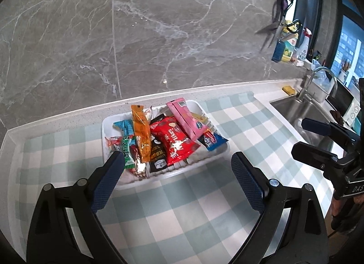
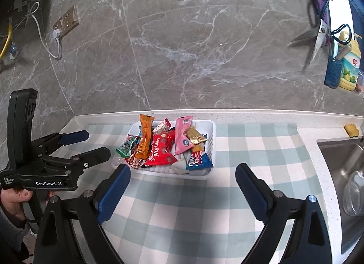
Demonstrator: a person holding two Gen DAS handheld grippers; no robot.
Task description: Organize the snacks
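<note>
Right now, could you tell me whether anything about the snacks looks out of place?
Mostly tidy: the snacks sit in the white tray, but the blue packet and green packet poke over its rim, loosely heaped rather than sorted.

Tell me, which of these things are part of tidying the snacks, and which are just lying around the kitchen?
Part of the job:
- white basket
- snack packets piled in it, such as the red bag, orange packet and pink packet
- left tool and right tool, both open and empty

Just lying about:
- scissors hanging on the wall
- dish soap bottle
- yellow sponge
- sink
</note>
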